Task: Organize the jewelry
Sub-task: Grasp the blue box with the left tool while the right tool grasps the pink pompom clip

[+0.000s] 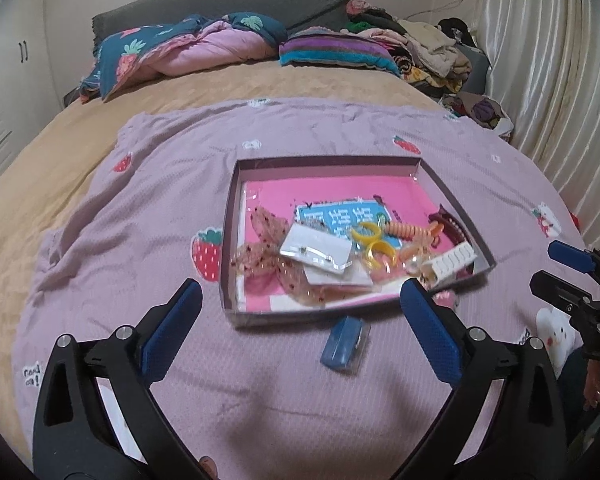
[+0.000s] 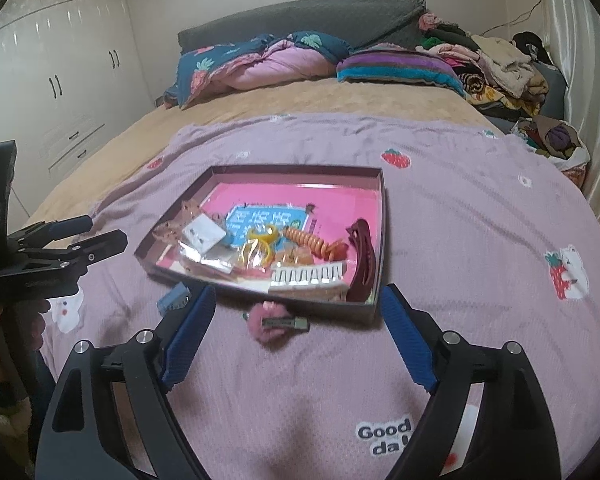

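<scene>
Both claws spread wide and empty above a bed, jewelry tray ahead

Left wrist: left claw (image 1: 300,296) jaws well apart, holding nothing, over the lilac blanket (image 1: 140,208). Tray (image 1: 456,196) lies flat just beyond; inside it a mesh bow (image 1: 260,256), white card (image 1: 316,252), yellow rings (image 1: 374,246), orange coil tie (image 1: 404,232), dark red clip (image 1: 452,224), white comb (image 1: 456,260). Blue box (image 1: 345,342) on the blanket just in front of the tray, between the fingers. Right claw (image 1: 556,268) at the right edge, jaws parted. Right wrist: right claw (image 2: 298,304) also wide apart, empty. Pink fuzzy clip (image 2: 276,322) lies on the blanket just before the tray (image 2: 382,216), between the fingers; blue box (image 2: 174,298) to its left
</scene>
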